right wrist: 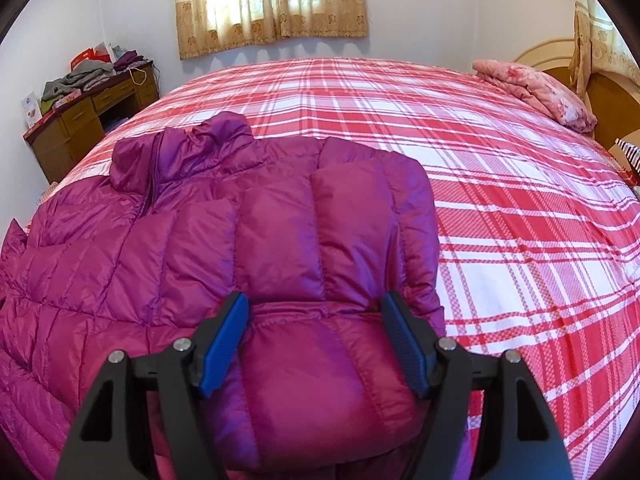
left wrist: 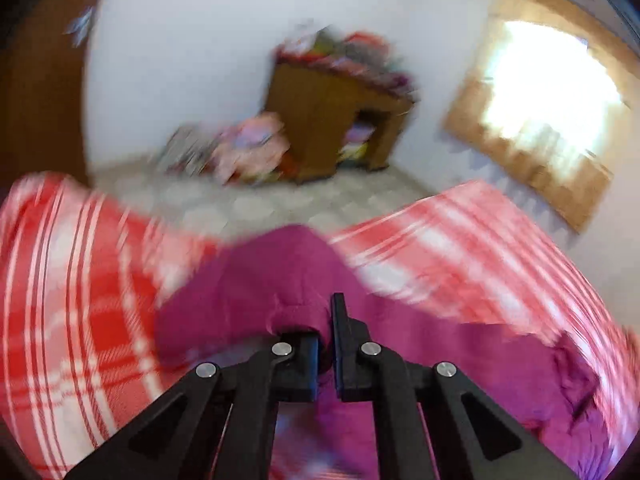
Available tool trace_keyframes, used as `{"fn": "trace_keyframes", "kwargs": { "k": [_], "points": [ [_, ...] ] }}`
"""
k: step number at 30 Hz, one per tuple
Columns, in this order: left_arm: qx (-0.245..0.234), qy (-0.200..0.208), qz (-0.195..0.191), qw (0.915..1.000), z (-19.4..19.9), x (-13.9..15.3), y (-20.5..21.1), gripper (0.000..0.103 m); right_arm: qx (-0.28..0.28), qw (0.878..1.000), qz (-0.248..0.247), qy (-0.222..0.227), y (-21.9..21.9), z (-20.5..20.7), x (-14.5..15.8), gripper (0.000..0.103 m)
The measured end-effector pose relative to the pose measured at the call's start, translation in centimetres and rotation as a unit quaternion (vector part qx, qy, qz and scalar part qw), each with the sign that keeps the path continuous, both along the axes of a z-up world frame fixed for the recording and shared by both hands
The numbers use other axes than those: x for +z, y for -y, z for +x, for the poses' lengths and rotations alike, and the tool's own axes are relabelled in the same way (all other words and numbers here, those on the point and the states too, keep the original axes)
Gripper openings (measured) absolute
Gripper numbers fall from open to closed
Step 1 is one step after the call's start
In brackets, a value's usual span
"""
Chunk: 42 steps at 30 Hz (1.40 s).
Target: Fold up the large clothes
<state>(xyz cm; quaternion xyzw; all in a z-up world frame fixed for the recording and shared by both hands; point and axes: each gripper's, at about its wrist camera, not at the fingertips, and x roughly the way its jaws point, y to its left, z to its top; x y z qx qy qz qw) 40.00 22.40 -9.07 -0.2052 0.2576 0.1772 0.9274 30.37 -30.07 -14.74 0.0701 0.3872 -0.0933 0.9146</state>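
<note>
A magenta quilted puffer jacket [right wrist: 248, 232] lies on the red and white plaid bed [right wrist: 500, 200], collar toward the far left, with its right sleeve folded over the body. My right gripper [right wrist: 316, 312] is open, its jaws set wide just above the folded sleeve. In the blurred left wrist view my left gripper [left wrist: 326, 320] is shut on a fold of the jacket [left wrist: 280, 280], lifted above the bed [left wrist: 72, 280].
A wooden desk [right wrist: 80, 116] piled with clothes stands left of the bed; it also shows in the left wrist view [left wrist: 332, 120]. A folded pink quilt [right wrist: 536, 88] lies by the headboard [right wrist: 608, 96]. Curtained window [right wrist: 272, 4] on the far wall.
</note>
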Motion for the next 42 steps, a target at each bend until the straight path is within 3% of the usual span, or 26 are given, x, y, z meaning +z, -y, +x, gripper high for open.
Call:
{"fn": "trace_keyframes", "kwargs": {
  "k": [2,5,6,9,13,15,19,24,27,30,32,34,36,40,42],
  "points": [
    [-0.058,0.036,0.053,0.9962,-0.2,3.1,4.7,0.004,-0.001,1.000,0.006,0.002,0.2,0.0,0.0,0.072],
    [-0.154,0.078,0.114,0.9784,-1.4,6.2,12.7,0.004,0.001,1.000,0.012,0.005,0.3,0.0,-0.1,0.075],
    [-0.186,0.090,0.129,0.9700,-2.0,6.8,15.4,0.004,0.001,1.000,0.015,0.006,0.4,0.0,-0.1,0.076],
    [-0.301,0.110,0.163,0.9331,-3.8,7.0,24.2,0.004,0.000,1.000,0.026,0.010,0.7,0.0,-0.1,0.076],
    [-0.392,0.067,0.182,0.8991,-4.8,3.8,31.6,0.005,-0.002,0.999,0.040,0.015,1.1,-0.2,-0.2,0.076],
    [-0.419,0.003,0.172,0.8915,-4.4,0.6,33.7,0.005,-0.002,0.999,0.047,0.019,1.3,-0.3,-0.2,0.076],
    [-0.435,-0.094,0.132,0.8858,-3.8,-3.9,33.9,0.007,0.000,0.998,0.065,0.026,1.8,-0.5,-0.2,0.077],
    [-0.441,-0.111,0.124,0.8821,-3.9,-4.3,33.1,0.011,0.002,0.997,0.071,0.028,1.9,-0.4,-0.2,0.078],
    [-0.445,-0.124,0.148,0.8745,-4.5,-4.0,33.4,0.015,0.001,0.997,0.070,0.027,1.8,-0.4,-0.2,0.078],
    [-0.461,-0.119,0.175,0.8621,-6.1,-4.0,33.3,0.033,0.002,0.997,0.067,0.024,1.7,-0.3,-0.3,0.079],
    [-0.476,-0.115,0.165,0.8563,-7.8,-3.9,32.9,0.060,0.002,0.998,0.065,0.022,1.7,-0.2,-0.3,0.079],
    [-0.480,-0.111,0.157,0.8561,-9.6,-3.9,32.1,0.064,0.002,0.998,0.059,0.019,1.5,0.0,-0.3,0.080],
    [-0.471,-0.108,0.153,0.8618,-11.2,-3.8,31.0,0.064,0.004,0.998,0.054,0.014,1.4,0.1,-0.4,0.081],
    [-0.407,-0.088,0.114,0.9020,-13.6,-3.4,26.1,0.064,0.004,1.000,0.005,-0.027,-0.1,0.9,0.1,0.083],
    [-0.360,-0.087,0.106,0.9226,-13.9,-3.3,23.4,0.064,0.018,1.000,0.015,-0.006,-1.5,-0.2,1.8,0.082]
  ]
}}
